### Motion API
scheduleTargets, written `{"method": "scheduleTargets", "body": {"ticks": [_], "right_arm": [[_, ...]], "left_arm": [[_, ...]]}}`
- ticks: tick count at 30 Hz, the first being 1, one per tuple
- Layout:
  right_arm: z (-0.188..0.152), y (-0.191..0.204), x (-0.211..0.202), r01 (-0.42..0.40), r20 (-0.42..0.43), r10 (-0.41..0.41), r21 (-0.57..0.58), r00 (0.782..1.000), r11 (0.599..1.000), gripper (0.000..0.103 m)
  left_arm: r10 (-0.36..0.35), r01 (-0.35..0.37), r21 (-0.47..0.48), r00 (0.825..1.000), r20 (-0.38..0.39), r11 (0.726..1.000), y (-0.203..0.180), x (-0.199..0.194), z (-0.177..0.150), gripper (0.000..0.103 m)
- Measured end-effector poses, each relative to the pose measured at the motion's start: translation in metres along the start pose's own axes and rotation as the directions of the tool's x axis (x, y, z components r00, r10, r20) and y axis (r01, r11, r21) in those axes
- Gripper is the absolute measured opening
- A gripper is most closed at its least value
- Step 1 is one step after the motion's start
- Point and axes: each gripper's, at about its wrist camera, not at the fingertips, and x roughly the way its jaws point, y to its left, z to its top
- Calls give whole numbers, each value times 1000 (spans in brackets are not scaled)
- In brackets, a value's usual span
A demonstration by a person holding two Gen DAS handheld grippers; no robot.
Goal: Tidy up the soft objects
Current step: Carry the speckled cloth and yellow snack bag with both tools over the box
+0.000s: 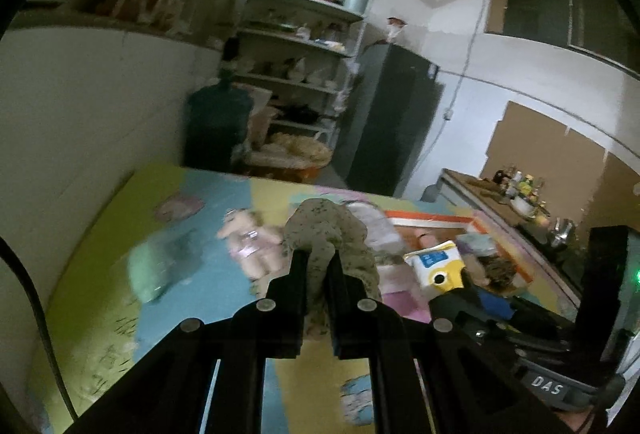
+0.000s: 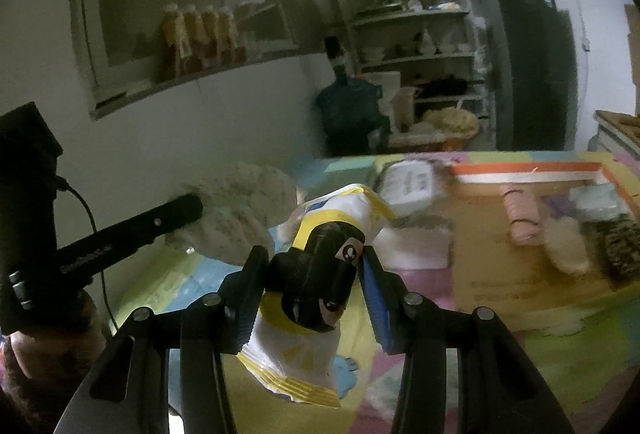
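Pastel patchwork foam mat [image 1: 192,194] spans floor. Shallow cardboard tray with orange rim [image 2: 528,170] lies on mat, soft rolls inside. Speckled olive-beige fabric bundle [image 1: 326,230] hangs clamped between left gripper [image 1: 316,262] jaws, clear above mat. White-and-yellow crinkly packet with black roll inside [image 2: 320,274] sits pinched between right gripper [image 2: 310,266] fingers, beside tray. Pink plush toy [image 1: 248,238] lies on mat beyond bundle.

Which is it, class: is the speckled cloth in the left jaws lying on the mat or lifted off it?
Lifted. The speckled cloth hangs bunched from the shut left gripper, above the mat.
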Motion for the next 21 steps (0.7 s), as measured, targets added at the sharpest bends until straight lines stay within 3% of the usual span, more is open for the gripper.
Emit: {"method": "scheduleTargets", "body": {"ticks": [9, 21], "right_arm": [[14, -42, -33, 101, 67, -104, 50, 992, 994, 48], [20, -126, -63, 253, 95, -266, 131, 959, 959, 48]], "left_arm": [[-120, 120, 57, 993, -3, 991, -56, 24, 13, 10], [-227, 231, 54, 971, -68, 972, -124, 82, 12, 10]]}}
